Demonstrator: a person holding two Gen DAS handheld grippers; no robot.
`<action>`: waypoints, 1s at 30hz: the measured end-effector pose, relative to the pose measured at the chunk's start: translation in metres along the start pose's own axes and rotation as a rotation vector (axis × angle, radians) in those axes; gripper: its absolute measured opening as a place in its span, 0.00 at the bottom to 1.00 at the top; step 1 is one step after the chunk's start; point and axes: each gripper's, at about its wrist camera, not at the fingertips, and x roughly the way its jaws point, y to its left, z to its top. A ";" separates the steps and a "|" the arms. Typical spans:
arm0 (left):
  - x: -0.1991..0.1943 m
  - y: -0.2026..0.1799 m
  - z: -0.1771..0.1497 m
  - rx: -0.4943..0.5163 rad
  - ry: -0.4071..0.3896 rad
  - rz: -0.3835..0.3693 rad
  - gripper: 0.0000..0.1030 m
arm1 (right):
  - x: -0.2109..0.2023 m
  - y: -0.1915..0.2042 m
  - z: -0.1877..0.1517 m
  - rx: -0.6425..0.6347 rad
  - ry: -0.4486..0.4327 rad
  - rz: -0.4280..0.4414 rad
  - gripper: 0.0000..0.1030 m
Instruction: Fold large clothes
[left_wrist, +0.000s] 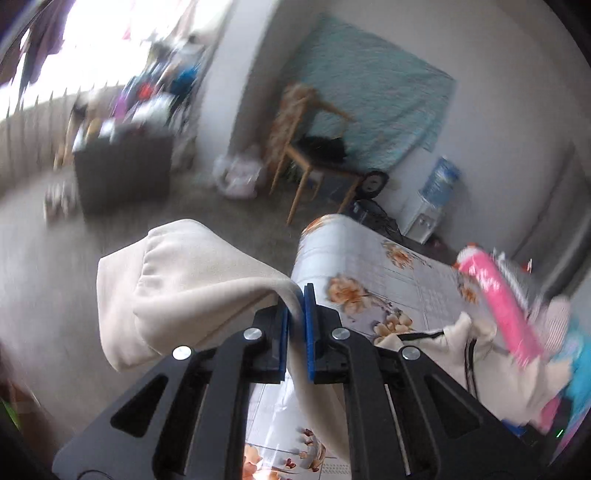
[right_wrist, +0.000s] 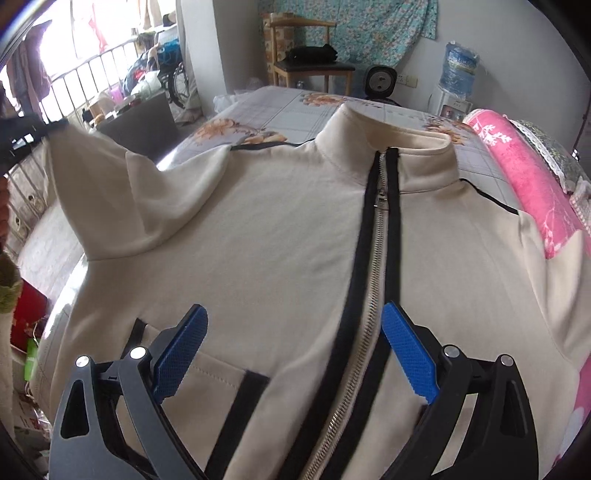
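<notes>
A cream zip-up jacket (right_wrist: 277, 229) with black zipper trim (right_wrist: 373, 236) lies front-up on the bed, collar at the far end. My left gripper (left_wrist: 296, 295) is shut on the jacket's left sleeve (left_wrist: 192, 284) and holds it lifted off the bed; the raised sleeve also shows in the right wrist view (right_wrist: 110, 184), with the left gripper (right_wrist: 22, 136) at the left edge. My right gripper (right_wrist: 293, 325) is open and empty, hovering over the jacket's lower front, its jaws wide on either side of the zipper.
The bed has a floral sheet (right_wrist: 280, 107). A pink rolled blanket (right_wrist: 524, 177) lies along its right side. Beyond stand a wooden chair (right_wrist: 306, 55), a fan (right_wrist: 380, 79), a water dispenser (right_wrist: 456, 77) and a dark cabinet (left_wrist: 122, 170) on the left.
</notes>
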 end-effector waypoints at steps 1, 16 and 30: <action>-0.014 -0.032 0.000 0.121 -0.028 0.000 0.07 | -0.005 -0.004 -0.002 0.012 -0.005 -0.003 0.90; 0.006 -0.135 -0.192 0.274 0.434 -0.204 0.50 | -0.025 -0.062 -0.060 0.113 0.097 -0.138 0.90; -0.001 -0.100 -0.211 0.125 0.432 -0.237 0.75 | 0.004 -0.074 -0.072 0.147 0.157 -0.122 0.94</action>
